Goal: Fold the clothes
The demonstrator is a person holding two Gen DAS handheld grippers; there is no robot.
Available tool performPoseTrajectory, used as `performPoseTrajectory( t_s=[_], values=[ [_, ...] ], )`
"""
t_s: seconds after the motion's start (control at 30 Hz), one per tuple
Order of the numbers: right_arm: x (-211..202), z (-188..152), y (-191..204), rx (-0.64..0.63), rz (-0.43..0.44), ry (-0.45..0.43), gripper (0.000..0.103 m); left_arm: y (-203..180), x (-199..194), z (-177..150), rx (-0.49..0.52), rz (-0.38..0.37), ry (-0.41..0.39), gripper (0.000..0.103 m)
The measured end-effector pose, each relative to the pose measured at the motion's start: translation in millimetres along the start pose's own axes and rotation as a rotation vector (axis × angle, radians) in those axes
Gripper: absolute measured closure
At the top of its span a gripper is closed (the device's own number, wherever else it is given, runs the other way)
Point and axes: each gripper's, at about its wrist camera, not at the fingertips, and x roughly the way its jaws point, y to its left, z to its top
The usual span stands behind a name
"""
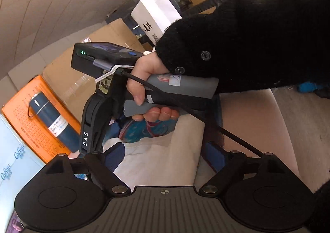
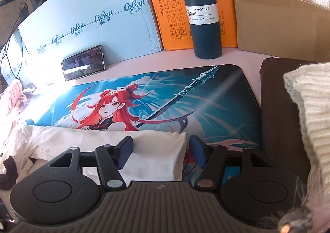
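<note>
A white garment [image 2: 144, 150] lies on an anime desk mat [image 2: 216, 105], its folded edge between my right gripper's open blue pads [image 2: 125, 151]. My right gripper [image 2: 160, 153] hovers just over that edge, holding nothing. In the left wrist view, my left gripper [image 1: 165, 158] is open over the same white cloth [image 1: 156, 162]. The right gripper's body [image 1: 97, 113] and the hand in a black sleeve [image 1: 247, 47] are close in front of it. A cream knit [image 2: 309, 113] lies on a dark brown folded garment [image 2: 280, 113] at the right.
A blue vacuum bottle [image 2: 204, 16] stands at the back in front of an orange box [image 2: 165, 5]. A pale blue carton [image 2: 92, 16] with a phone [image 2: 83, 65] leaning on it, and a cardboard box [image 2: 278, 16], line the back. Pink cloth [image 2: 14, 96] lies far left.
</note>
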Motion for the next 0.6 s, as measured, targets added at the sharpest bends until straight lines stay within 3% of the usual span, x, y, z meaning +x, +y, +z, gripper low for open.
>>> performPoseTrajectory(
  t_s=[0.03, 0.07, 0.1, 0.13, 0.17, 0.23, 0.4, 0.6],
  values=[
    [-1.3, -0.9, 0.0, -0.007, 0.001, 0.003, 0.061, 0.7, 3.7, 2.1, -0.002, -0.026, 0.007, 0.047],
    [-2.5, -1.6, 0.0, -0.013, 0.001, 0.005, 0.069, 1.4, 7.4, 4.1, -0.003, -0.053, 0.013, 0.074],
    [-4.3, -1.6, 0.6, -0.016, -0.003, 0.003, 0.074, 4.9, 9.3, 4.6, -0.018, -0.068, 0.021, 0.088],
    [-6.2, -1.4, 1.5, -0.017, -0.008, 0.0, 0.084, 8.9, 10.8, 4.7, -0.036, -0.081, 0.03, 0.091],
    [-8.1, -1.2, 2.4, -0.019, -0.013, -0.004, 0.088, 12.9, 12.4, 4.8, -0.053, -0.094, 0.038, 0.095],
    [-11.9, -0.8, 4.1, -0.022, -0.023, -0.01, 0.091, 23.9, -4.2, -0.5, -0.111, -0.068, 0.003, 0.096],
    [-35.8, 11.6, 18.5, -0.01, -0.054, -0.121, 0.096, 51.9, -49.5, -14.9, -0.259, 0.009, -0.094, 0.096],
    [-63.6, 33.3, 60.6, -0.044, -0.057, -0.243, 0.097, 82.9, -101.0, -32.4, -0.431, 0.095, -0.2, 0.097]
  ],
)
